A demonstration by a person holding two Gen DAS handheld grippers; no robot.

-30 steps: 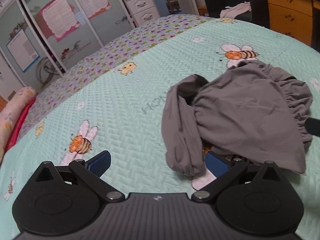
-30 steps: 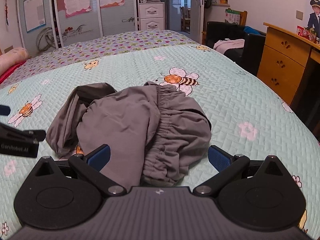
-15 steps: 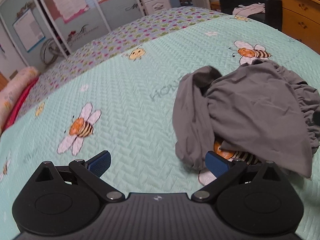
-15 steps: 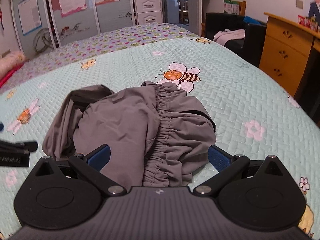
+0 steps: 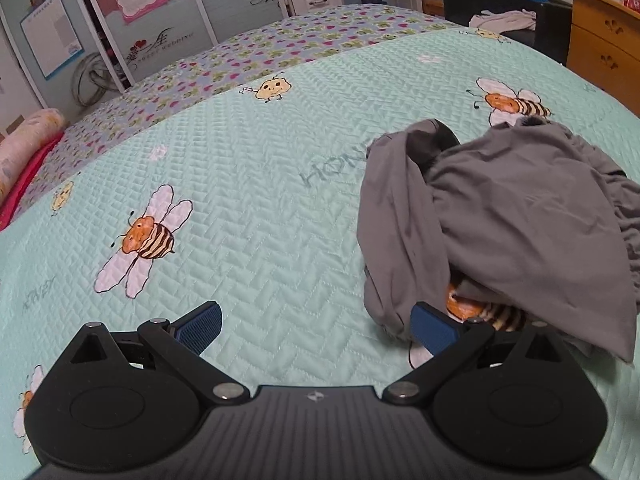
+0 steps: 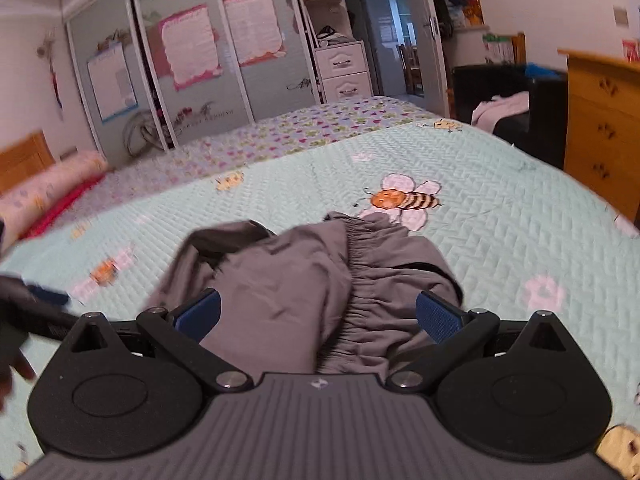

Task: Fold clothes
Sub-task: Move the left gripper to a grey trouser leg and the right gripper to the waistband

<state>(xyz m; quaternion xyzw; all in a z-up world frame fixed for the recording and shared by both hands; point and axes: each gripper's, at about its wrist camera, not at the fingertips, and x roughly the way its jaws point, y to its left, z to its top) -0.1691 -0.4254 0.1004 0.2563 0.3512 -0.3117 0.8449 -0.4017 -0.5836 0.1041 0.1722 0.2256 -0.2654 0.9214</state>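
Crumpled grey shorts (image 6: 320, 280) lie between the right tool (image 6: 318, 316) (spread wide).

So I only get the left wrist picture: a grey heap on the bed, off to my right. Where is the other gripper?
Observer: The right gripper is at the near edge of that grey garment, jaws wide open.
Operator: Is it pinching anything?
Observer: No. Its blue pads stand apart, with the garment's gathered elastic waistband running between them.
Operator: Can that camera see my gripper?
Observer: Yes, the left gripper shows as a blur at the left edge of the right wrist view, beside the garment, with part of a hand below it.
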